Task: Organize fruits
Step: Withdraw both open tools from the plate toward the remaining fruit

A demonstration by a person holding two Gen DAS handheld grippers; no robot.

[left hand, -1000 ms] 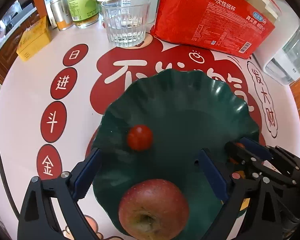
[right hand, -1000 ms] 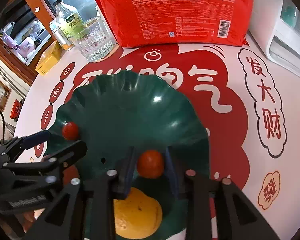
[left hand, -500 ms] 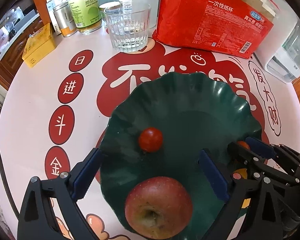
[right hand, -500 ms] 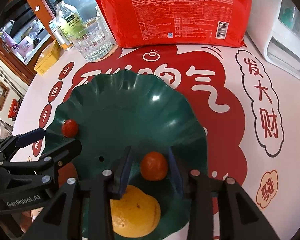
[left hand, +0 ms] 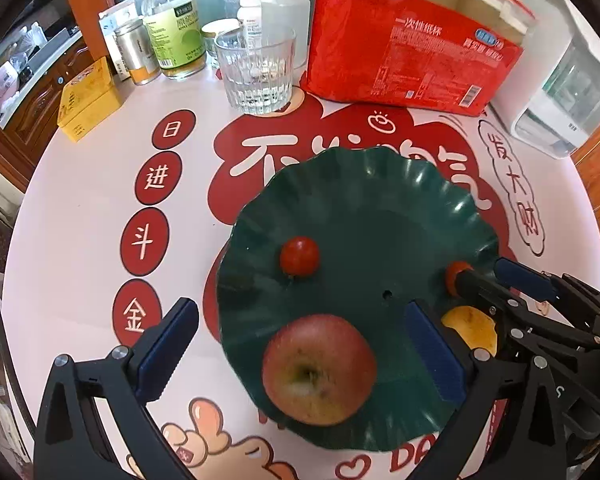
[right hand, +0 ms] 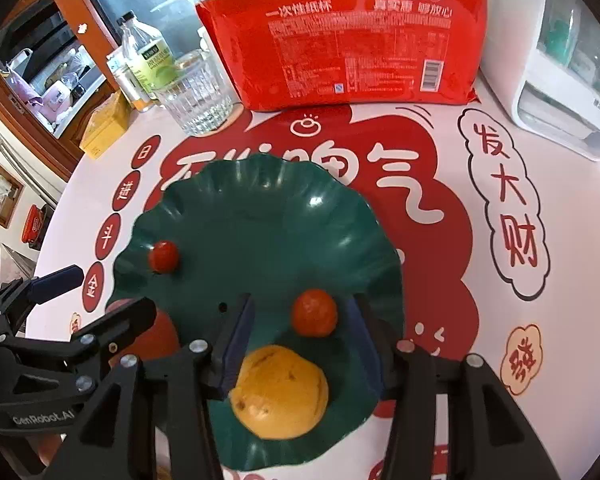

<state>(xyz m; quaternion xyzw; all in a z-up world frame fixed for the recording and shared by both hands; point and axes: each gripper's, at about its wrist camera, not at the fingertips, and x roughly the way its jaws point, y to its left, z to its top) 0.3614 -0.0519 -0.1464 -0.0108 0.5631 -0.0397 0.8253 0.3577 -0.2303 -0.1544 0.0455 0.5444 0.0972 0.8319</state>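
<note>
A dark green wavy plate [left hand: 360,176] [right hand: 260,184] holds a red apple [left hand: 319,368], a cherry tomato [left hand: 299,256] [right hand: 163,256], a second tomato [right hand: 314,312] [left hand: 454,274] and an orange [right hand: 280,392] [left hand: 470,328]. My left gripper [left hand: 300,340] [right hand: 100,292] hangs above the apple with its jaws opening wide, and the pads are well clear of the fruit. My right gripper [right hand: 300,336] [left hand: 488,276] is opening too. The second tomato lies loose on the plate between its blue pads [right hand: 240,340], nearer the right one, and the orange sits just below.
At the back of the round table stand a ribbed glass [left hand: 256,76], a red pack of paper cups [left hand: 412,60], bottles [left hand: 172,32] and a yellow box [left hand: 86,104]. A white appliance [left hand: 560,92] is at the back right.
The right jaws spread apart and let go of the second tomato, which now rests on the plate. Both grippers lifted a little. The left jaws widened slightly.
</note>
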